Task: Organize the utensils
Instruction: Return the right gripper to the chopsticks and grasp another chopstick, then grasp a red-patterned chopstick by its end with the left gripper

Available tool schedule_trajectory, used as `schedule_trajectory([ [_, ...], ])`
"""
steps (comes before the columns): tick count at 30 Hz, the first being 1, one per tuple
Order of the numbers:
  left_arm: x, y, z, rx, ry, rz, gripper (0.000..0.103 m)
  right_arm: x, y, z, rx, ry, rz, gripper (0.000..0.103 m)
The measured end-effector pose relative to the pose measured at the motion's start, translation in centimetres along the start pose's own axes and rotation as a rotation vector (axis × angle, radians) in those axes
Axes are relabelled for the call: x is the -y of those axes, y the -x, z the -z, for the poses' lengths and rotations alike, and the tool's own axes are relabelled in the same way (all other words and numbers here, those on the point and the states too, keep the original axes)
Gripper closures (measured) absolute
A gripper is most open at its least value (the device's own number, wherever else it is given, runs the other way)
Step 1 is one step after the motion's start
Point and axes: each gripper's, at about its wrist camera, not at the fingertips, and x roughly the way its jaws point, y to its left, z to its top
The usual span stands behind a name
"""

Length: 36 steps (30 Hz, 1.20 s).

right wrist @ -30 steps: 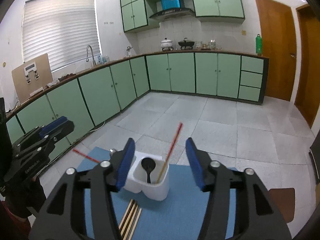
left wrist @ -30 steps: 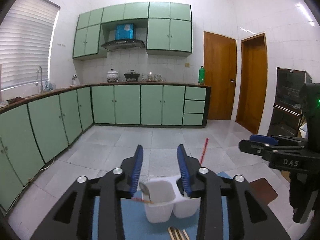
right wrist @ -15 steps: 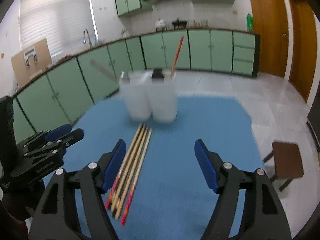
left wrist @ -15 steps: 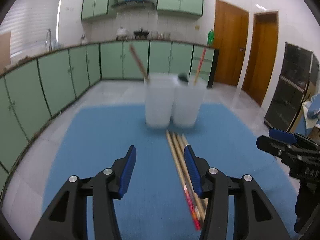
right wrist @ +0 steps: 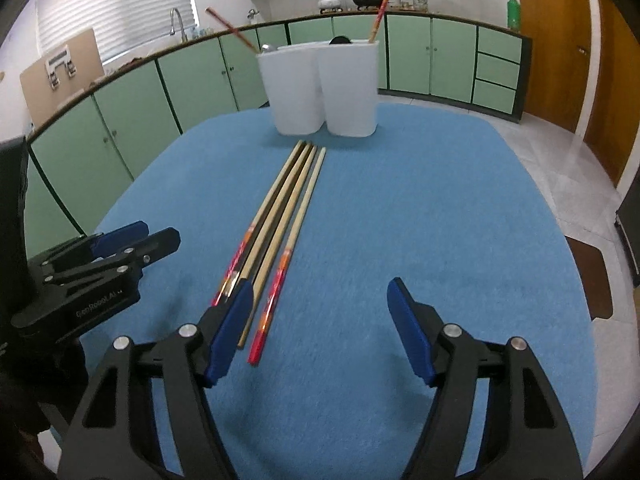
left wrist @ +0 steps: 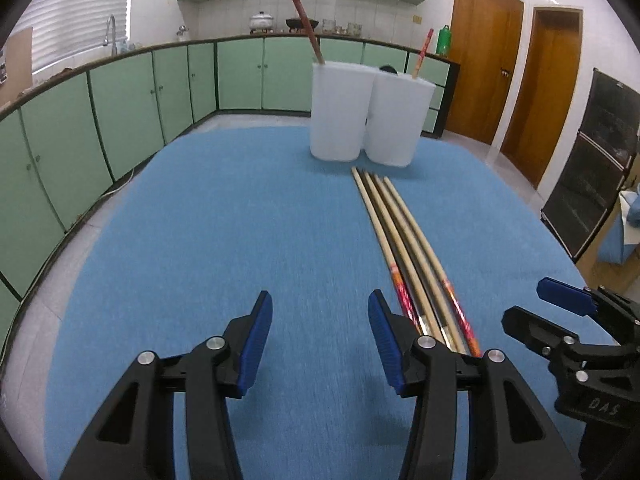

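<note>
The big blue cloth mat (right wrist: 400,208) held most of my job. At its far end stood the white plastic two-cup holder (right wrist: 320,88), with two red-tipped sticks and a dark spoon already inside, so I judged some was done. Four long wooden chopsticks (right wrist: 280,216) lay side by side in front of it, left to put away. My left tongs (left wrist: 320,332) had just been spreading and my right tongs (right wrist: 320,328) closing a little; both were apart, pinching nothing. Only my right view showed something silver in the left cup
</note>
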Motion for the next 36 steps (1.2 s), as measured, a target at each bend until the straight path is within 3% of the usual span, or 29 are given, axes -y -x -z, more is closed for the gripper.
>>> schedule_trajectory([
  [15,0.0,-1.0,0.4,-0.056,0.002,0.009,0.054,-1.3,-2.2,0.6,-0.079,0.038,-0.021,0.071],
  [20,0.3,-1.1,0.3,-0.063,-0.007,0.011,0.054,-1.5,-2.3,0.5,-0.087,0.047,-0.024,0.093],
  [26,1.2,-1.2,0.3,-0.065,-0.041,0.016,0.054,-1.2,-2.3,0.5,-0.087,0.040,-0.031,0.096],
  [36,2.8,-1.2,0.5,-0.081,-0.056,0.093,0.054,1.9,-1.7,0.7,-0.079,-0.018,0.021,0.098],
])
